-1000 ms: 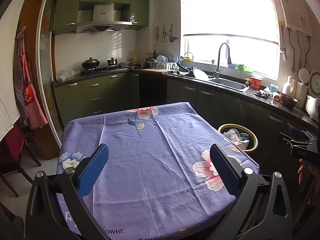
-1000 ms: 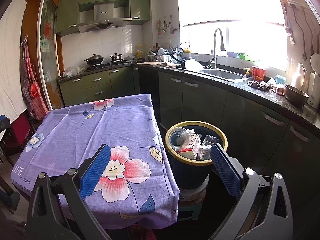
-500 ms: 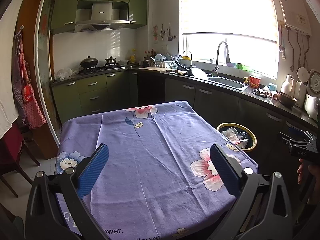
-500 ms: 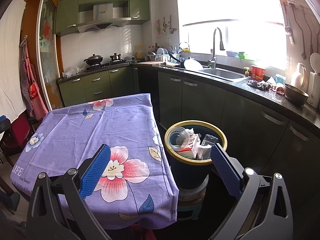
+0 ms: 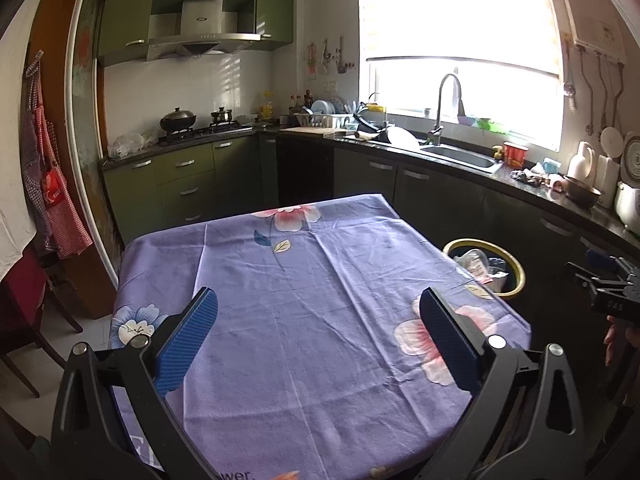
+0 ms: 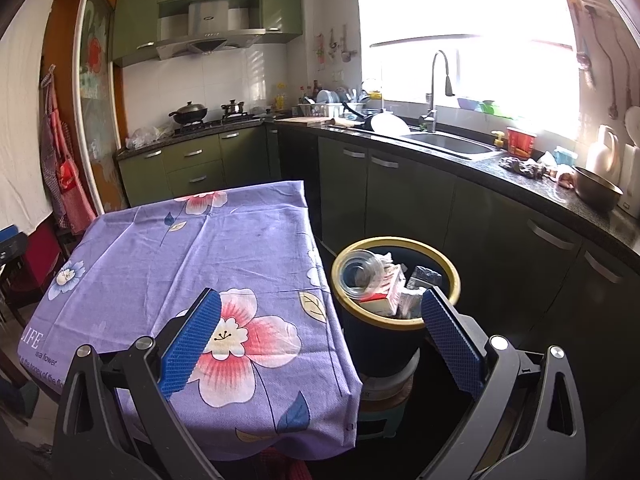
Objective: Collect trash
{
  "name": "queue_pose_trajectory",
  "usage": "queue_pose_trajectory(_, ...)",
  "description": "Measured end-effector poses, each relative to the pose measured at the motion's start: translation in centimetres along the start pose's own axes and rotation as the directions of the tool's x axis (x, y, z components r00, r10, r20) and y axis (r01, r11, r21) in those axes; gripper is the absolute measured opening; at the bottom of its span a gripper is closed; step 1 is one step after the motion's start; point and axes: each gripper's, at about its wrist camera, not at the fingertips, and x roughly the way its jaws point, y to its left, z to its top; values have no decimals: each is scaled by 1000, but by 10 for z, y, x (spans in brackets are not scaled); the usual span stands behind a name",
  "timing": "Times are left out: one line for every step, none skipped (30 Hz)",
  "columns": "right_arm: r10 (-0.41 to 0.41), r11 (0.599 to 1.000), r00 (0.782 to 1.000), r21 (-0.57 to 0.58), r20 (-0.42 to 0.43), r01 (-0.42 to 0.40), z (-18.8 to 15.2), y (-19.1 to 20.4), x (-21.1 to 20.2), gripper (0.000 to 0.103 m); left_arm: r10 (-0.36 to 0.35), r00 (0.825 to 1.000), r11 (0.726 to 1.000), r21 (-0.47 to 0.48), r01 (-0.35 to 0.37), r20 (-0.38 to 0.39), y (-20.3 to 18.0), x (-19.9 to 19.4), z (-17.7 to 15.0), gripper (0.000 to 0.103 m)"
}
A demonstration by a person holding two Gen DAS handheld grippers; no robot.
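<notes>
Bin (image 6: 440,256) w/ yellow rim sits just beside the table corner, already stuffed: clear plastic cup (image 6: 356,274), carton (image 6: 386,294), crumpled wrappers. Purple floral cloth (image 5: 312,308), soft & creased, shows no litter. Left gripper (image 5: 318,336) hovers over it, fingers wide, holding nothing; right gripper (image 6: 320,334) likewise wide, near the bin. Looks like collecting's about done; next move probably a scan for strays.

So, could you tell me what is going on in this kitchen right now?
A person holds a tool in each hand, collecting trash. Both the left tool and the right tool are open and hold nothing. The tablecloth has nothing on it. The bin beside the table holds a clear cup and cartons, so the job looks about finished.
</notes>
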Motion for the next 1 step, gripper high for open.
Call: queue_pose_trajectory(6, 1000, 1000, -7, -1, -6, 2, 2, 4, 98, 8, 1000, 1000, -10, -8, -13, 5, 8, 0, 96)
